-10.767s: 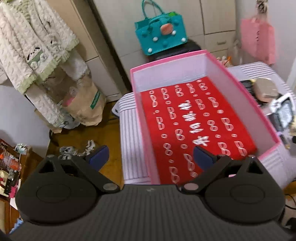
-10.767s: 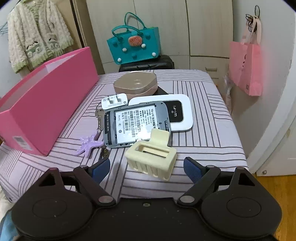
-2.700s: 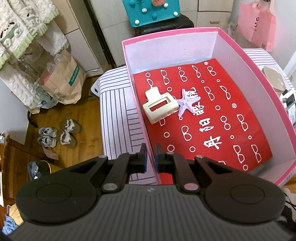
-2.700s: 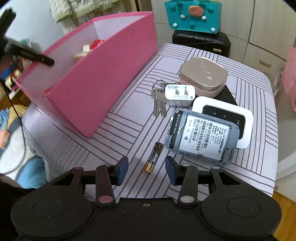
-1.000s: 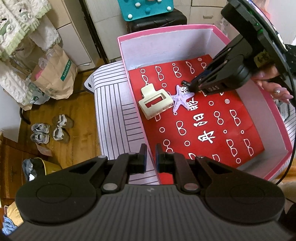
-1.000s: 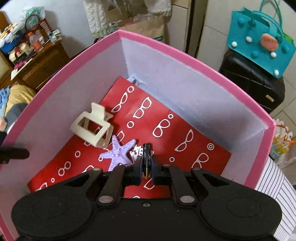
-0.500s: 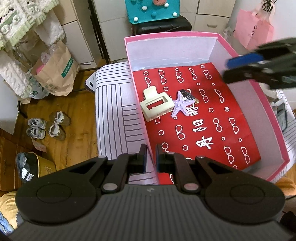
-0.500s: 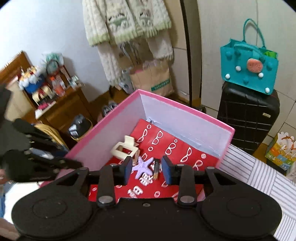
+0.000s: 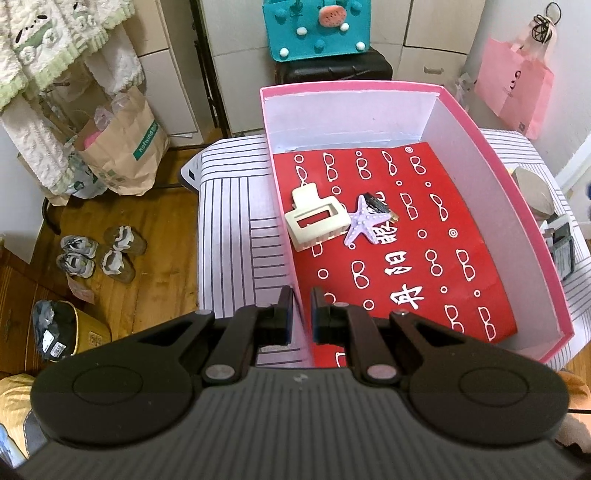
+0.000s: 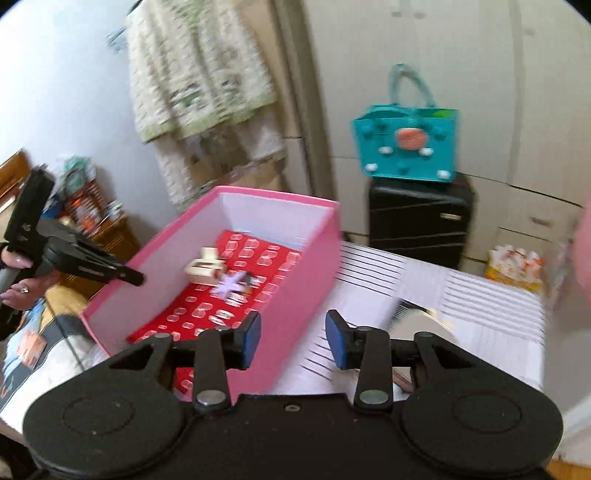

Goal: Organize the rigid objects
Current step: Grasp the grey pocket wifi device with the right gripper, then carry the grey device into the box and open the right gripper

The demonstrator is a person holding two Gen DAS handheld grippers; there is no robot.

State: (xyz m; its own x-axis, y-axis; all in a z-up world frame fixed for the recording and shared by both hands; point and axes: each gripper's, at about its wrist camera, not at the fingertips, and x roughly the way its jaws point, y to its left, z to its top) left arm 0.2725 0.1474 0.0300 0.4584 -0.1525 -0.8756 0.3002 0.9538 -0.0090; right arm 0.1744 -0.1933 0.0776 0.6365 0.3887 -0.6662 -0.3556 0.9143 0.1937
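A pink box with a red patterned floor stands on the striped table. Inside it lie a cream hair clip, a purple starfish and a black battery, close together. My left gripper is shut on the box's near left wall, which runs between its fingers. In the right wrist view, blurred by motion, my right gripper hovers over the box's right wall. Its jaws are opening, with nothing between them. The left gripper shows at the box's far wall.
The striped tablecloth carries a beige case and small devices to the right of the box. A teal bag sits on a black suitcase behind. A paper bag and shoes are on the floor.
The right gripper let go of the battery inside the box, opened, and pulled up and back out to the box's right side. The left gripper kept its hold on the wall.
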